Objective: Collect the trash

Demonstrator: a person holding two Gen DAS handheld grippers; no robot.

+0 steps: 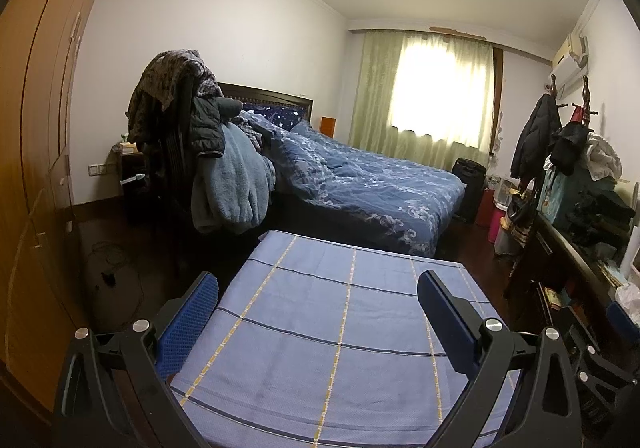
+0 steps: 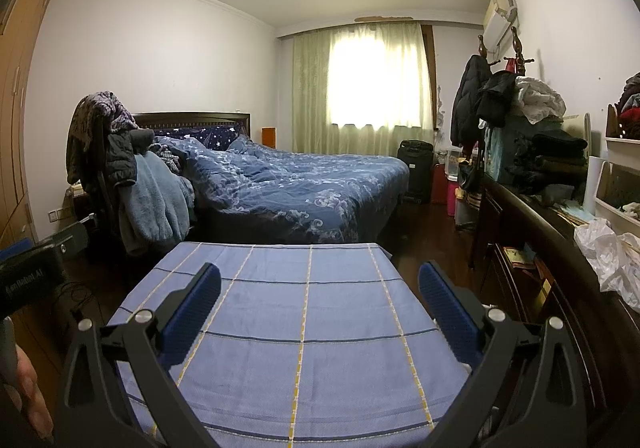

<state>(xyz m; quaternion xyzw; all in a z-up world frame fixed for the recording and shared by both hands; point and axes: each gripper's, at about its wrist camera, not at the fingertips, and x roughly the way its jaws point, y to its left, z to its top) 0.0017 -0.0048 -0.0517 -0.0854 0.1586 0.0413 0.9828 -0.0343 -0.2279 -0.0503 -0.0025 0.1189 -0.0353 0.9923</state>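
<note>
My left gripper (image 1: pixel 318 282) is open and empty above a blue checked cloth (image 1: pixel 340 336) that covers a small table. My right gripper (image 2: pixel 320 274) is open and empty above the same cloth (image 2: pixel 304 332). Crumpled white plastic (image 2: pixel 610 256) lies on the dark dresser top at the right; a bit of it also shows in the left wrist view (image 1: pixel 628 294). No other loose trash shows on the cloth. The left gripper's body (image 2: pixel 32 268) shows at the left edge of the right wrist view.
A bed with a blue quilt (image 1: pixel 360 176) stands beyond the table. A chair piled with clothes (image 1: pixel 192 152) is at the left. A dark dresser (image 2: pixel 552 256) with stacked clothes lines the right wall. A wooden wardrobe (image 1: pixel 36 168) fills the left. A black suitcase (image 2: pixel 416 164) stands by the curtains.
</note>
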